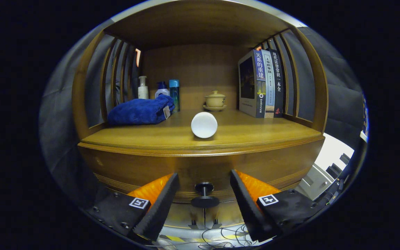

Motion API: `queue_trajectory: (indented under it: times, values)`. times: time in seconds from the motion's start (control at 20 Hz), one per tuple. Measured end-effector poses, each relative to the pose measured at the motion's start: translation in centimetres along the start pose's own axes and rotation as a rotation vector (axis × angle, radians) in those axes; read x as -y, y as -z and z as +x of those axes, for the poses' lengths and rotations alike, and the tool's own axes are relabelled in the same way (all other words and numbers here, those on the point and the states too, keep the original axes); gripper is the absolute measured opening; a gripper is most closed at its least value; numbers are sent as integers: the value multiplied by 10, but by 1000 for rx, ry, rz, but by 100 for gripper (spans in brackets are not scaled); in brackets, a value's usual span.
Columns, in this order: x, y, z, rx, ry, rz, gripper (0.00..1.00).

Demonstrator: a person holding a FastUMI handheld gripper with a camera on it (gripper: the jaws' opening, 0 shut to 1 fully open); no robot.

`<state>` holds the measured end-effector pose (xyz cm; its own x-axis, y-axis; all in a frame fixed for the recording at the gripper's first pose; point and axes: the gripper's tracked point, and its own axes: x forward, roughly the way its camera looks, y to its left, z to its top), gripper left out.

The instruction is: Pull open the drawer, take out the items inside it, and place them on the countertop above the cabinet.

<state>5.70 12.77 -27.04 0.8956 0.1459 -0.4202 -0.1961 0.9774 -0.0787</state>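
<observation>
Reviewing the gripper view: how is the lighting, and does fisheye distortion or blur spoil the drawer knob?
Gripper view: warm, dim light; white cylinder brightest, slightly overexposed. Fisheye bows the countertop edge. Drawer knob is sharp, dark, between the open gripper fingers, untouched.

The wooden counter [255, 133] tops the cabinet, with a curved front edge and slatted sides. A white cylinder [203, 124] lies on its side near the middle of the front edge. A folded blue towel [139, 111] rests at the left side. Behind it, at the back left corner, stand a white pump bottle [143, 88], a blue-capped bottle [162, 89] and a blue canister [174, 93]. A lidded tea bowl on a saucer [215, 100] sits at the back centre. Three books [261, 83] stand upright at the right side.
</observation>
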Motion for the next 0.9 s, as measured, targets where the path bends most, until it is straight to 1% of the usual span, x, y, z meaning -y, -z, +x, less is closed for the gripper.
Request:
queue_trajectory:
  times: [0.15, 0.25, 0.45, 0.55, 0.65, 0.7, 0.85, 0.9]
  values:
    - [2, 0, 1, -5, -1, -1, 99]
    - [4, -13, 0, 7, -3, 13, 98]
    - [13, -80, -21, 115, -5, 41, 98]
    - [17, -113, -39, 142, -16, 62, 97]
    - [27, -143, -63, 177, -4, 63, 98]
    - [35, -153, -77, 188, 12, 55, 98]
    - [46, -178, -113, 211, 9, 50, 98]
    - [54, -184, -122, 215, 23, 61, 98]
